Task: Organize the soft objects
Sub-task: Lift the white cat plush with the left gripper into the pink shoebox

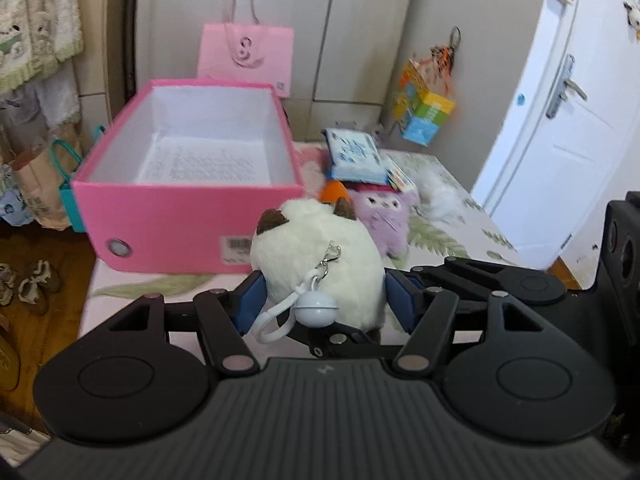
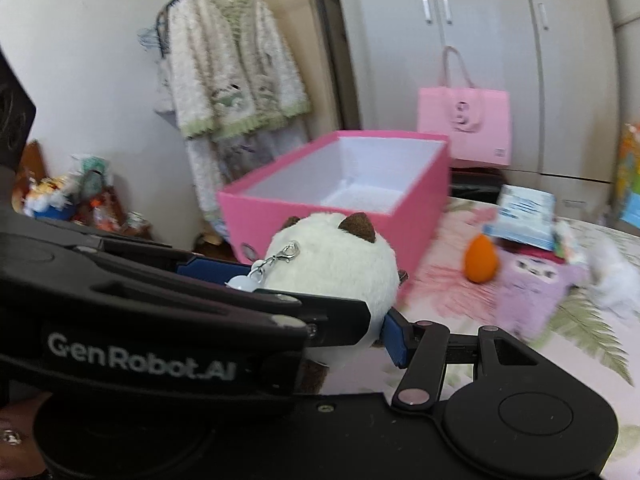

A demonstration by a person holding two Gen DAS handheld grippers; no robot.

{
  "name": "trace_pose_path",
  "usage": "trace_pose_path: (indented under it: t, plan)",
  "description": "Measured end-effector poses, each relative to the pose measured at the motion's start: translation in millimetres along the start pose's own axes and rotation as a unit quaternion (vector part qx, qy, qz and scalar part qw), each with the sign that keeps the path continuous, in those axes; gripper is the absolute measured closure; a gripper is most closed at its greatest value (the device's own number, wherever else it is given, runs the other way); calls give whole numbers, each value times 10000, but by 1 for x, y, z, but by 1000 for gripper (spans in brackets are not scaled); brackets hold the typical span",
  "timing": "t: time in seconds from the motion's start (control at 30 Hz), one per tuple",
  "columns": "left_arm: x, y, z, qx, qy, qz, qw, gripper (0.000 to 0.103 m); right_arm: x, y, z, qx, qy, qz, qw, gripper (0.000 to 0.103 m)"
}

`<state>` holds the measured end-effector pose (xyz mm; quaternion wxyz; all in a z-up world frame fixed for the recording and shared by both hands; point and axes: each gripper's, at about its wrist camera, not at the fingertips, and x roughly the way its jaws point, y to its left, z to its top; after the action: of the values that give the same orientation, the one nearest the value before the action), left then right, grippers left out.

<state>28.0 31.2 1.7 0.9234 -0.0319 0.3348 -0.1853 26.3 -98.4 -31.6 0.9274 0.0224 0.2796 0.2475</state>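
My left gripper (image 1: 320,296) is shut on a white plush cat (image 1: 316,252) with brown ears and a pale blue bell keychain (image 1: 316,307), held above the table in front of an open, empty pink box (image 1: 188,216). In the right wrist view the same plush cat (image 2: 332,264) is between blue pads (image 2: 394,338); the left gripper's black body crosses in front, so I cannot tell whether the right gripper (image 2: 320,300) grips it. A purple plush (image 1: 384,216), an orange soft object (image 1: 334,192), a white fluffy item (image 1: 440,196) and a blue-white packet (image 1: 354,156) lie to the right.
A pink paper bag (image 1: 246,56) stands behind the box against white cabinets. A colourful bag (image 1: 424,112) hangs at right near a white door (image 1: 560,120). Clothes (image 2: 232,72) hang on a rack at left. Shoes (image 1: 28,284) lie on the wooden floor.
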Motion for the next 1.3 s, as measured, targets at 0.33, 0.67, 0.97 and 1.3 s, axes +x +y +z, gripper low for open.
trace_pose_path:
  t: [0.33,0.67,0.97,1.3]
  plan:
    - [-5,28,46,-88,-291,-66,9995,40,17,11,49,-338,-172,31,9993,38]
    - [35,55,111,-243,-443,-103,9987,40,51,-6,110,-701,-422,-79,9966,35]
    - [128,101,171,-638,186,-191,9976,41,136,-62,158,-553,-97,1,9984,38]
    - [214,144,184,-1518,1006,-218,9830,43,222,-86,172,-612,912,-161,9938,38]
